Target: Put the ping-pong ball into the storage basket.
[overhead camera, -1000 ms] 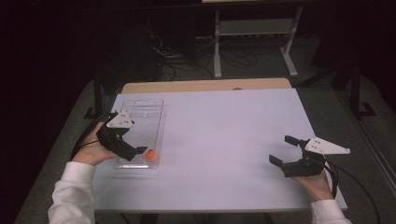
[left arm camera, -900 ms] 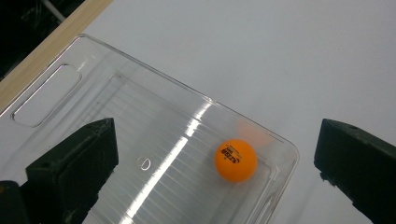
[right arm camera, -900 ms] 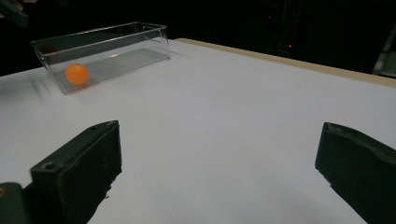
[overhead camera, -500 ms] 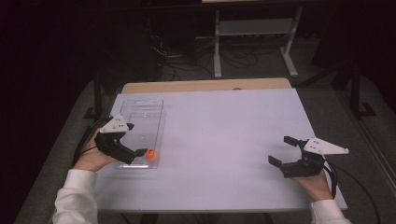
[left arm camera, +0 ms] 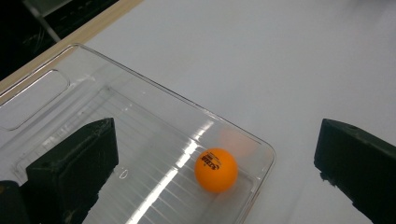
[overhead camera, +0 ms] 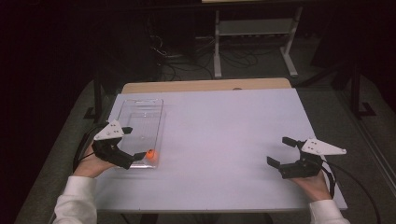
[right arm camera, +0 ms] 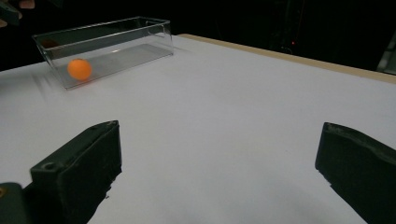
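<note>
Now that my left hand-held gripper (overhead camera: pixel 133 157) has drawn back with jaws spread, the orange ping-pong ball (left arm camera: pixel 215 170) sits released in the clear bin (left arm camera: pixel 140 100); my right hand-held gripper (overhead camera: pixel 282 154) idles, also spread.

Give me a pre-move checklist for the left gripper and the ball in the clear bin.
1. Orange ball lies inside the clear bin, in the corner nearest the person: ok.
2. Left gripper open, nothing between its fingers: ok.
3. Ball free of the fingers, not held: ok.
4. Bin upright on the white table, near its left edge: ok.
5. Right gripper open, low by the table's right side, far from the bin: ok.
6. Ball at rest or rolling: cannot tell.
</note>
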`<state>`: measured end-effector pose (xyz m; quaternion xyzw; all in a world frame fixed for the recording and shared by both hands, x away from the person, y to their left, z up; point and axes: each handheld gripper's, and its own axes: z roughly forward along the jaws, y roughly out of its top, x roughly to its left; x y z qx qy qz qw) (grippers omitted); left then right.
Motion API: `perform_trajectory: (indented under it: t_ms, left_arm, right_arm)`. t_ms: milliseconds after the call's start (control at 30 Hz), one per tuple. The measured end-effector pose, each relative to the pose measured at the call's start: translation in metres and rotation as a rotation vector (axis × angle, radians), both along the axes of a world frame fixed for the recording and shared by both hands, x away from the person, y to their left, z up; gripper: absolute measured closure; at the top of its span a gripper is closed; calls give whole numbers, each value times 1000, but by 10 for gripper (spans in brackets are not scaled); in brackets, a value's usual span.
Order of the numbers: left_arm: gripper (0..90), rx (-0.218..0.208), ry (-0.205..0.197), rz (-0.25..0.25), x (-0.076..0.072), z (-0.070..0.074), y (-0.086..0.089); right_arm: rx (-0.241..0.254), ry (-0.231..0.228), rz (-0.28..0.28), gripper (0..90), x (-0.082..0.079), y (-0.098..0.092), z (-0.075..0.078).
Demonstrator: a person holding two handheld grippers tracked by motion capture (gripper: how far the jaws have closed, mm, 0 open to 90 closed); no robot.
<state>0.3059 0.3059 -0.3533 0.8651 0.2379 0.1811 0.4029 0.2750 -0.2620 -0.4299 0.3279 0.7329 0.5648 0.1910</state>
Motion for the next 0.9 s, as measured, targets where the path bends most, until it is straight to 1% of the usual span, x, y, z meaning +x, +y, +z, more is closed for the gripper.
perform_trajectory:
  t_ms: [33, 200, 267, 300, 367, 467, 600, 700, 767, 900]
  left_arm:
    - [0, -15, -1, 4, -1, -2, 1]
    - [0, -46, -10, 21, -5, -7, 5]
    - [0, -80, -23, 26, -8, -8, 7]
    - [0, -86, -29, 29, -8, -8, 7]
    - [0, -84, -40, 39, -9, -7, 8]
    - [0, -128, -50, 40, -12, -8, 10]
    - [0, -136, -55, 48, -13, -13, 11]
    - [0, -156, -70, 66, -15, -16, 14]
    - [0, -169, -73, 71, -15, -18, 16]
    - [0, -151, -76, 87, -15, -22, 16]
  right_arm:
    - [-2, 1, -1, 0, 0, 0, 0]
    - [-6, -1, 3, 0, 0, 1, -1]
    - [-9, -1, 3, 0, 0, 1, -1]
    - [-13, -2, 3, 0, 0, 1, -1]
    - [-17, -3, 4, 0, 0, 1, -1]
    - [-16, -3, 5, 0, 0, 2, -1]
    - [-15, -1, 7, 0, 0, 2, -1]
    - [-14, 2, 6, 0, 0, 2, -1]
    - [-14, 3, 6, 0, 0, 2, -2]
    - [-16, 6, 6, 0, 0, 3, -2]
